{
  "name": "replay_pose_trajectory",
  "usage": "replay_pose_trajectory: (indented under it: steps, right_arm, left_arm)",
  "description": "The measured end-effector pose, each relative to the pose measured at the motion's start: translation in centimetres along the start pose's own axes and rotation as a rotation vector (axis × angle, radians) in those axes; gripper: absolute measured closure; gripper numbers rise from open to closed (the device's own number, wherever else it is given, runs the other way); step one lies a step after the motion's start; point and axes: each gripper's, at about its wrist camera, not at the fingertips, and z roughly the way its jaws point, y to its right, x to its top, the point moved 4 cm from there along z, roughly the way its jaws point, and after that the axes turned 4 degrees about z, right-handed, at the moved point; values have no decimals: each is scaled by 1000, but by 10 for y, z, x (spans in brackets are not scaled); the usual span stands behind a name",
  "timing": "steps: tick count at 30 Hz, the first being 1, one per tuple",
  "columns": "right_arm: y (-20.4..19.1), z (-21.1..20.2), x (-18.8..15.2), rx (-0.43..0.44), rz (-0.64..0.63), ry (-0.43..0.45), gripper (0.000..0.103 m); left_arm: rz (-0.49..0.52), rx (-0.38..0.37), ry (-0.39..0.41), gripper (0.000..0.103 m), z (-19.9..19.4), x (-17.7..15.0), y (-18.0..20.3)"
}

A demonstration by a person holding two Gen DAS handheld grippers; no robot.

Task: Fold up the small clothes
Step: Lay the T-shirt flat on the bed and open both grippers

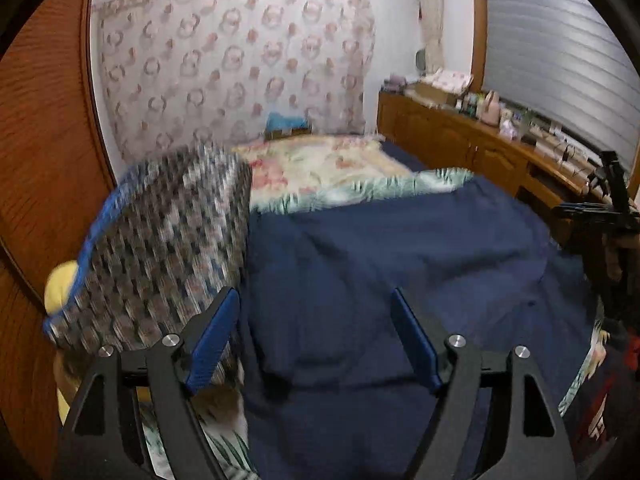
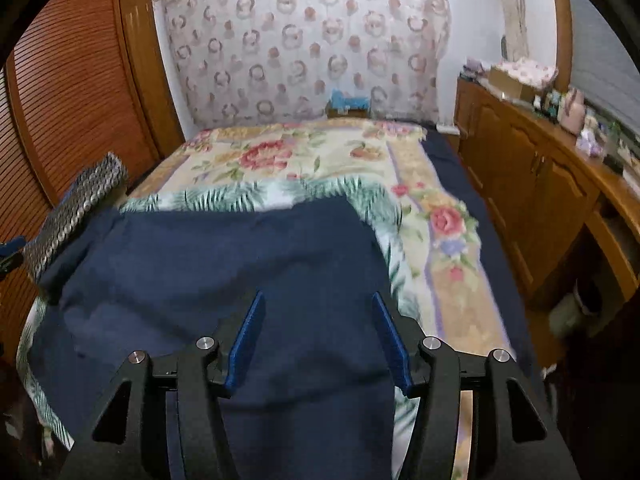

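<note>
A navy blue garment (image 1: 380,256) lies spread over the near end of the bed; in the right wrist view the same navy garment (image 2: 224,264) covers the near left of the bed. My left gripper (image 1: 316,304) hangs just above it, open, with nothing between its blue pads. My right gripper (image 2: 318,304) is also open over the navy cloth, pads apart and empty. The other gripper (image 1: 608,208) shows as a black frame at the right edge of the left wrist view.
A checked patterned cloth pile (image 1: 160,248) with a blue edge sits at the bed's left side, also the checked pile (image 2: 76,216). A floral blanket (image 2: 320,160) covers the bed beyond. A wooden dresser (image 2: 540,184) with clutter stands right; louvred wardrobe doors (image 2: 72,92) left.
</note>
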Motion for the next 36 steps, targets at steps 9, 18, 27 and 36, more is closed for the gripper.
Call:
replay_pose_trajectory:
  steps: [9, 18, 27, 36]
  right_arm:
    - [7, 7, -14, 67, 85, -85, 46]
    - [14, 24, 5, 47, 120, -138, 46]
    - [1, 41, 10, 30, 58, -113, 46]
    - [-14, 51, -10, -95, -110, -50, 46]
  left_arm:
    - [-29, -47, -124, 25, 27, -45, 13]
    - [-27, -48, -216, 24, 50, -63, 21]
    - [41, -31, -218, 12, 55, -63, 37]
    - [43, -31, -220, 11, 56, -62, 36]
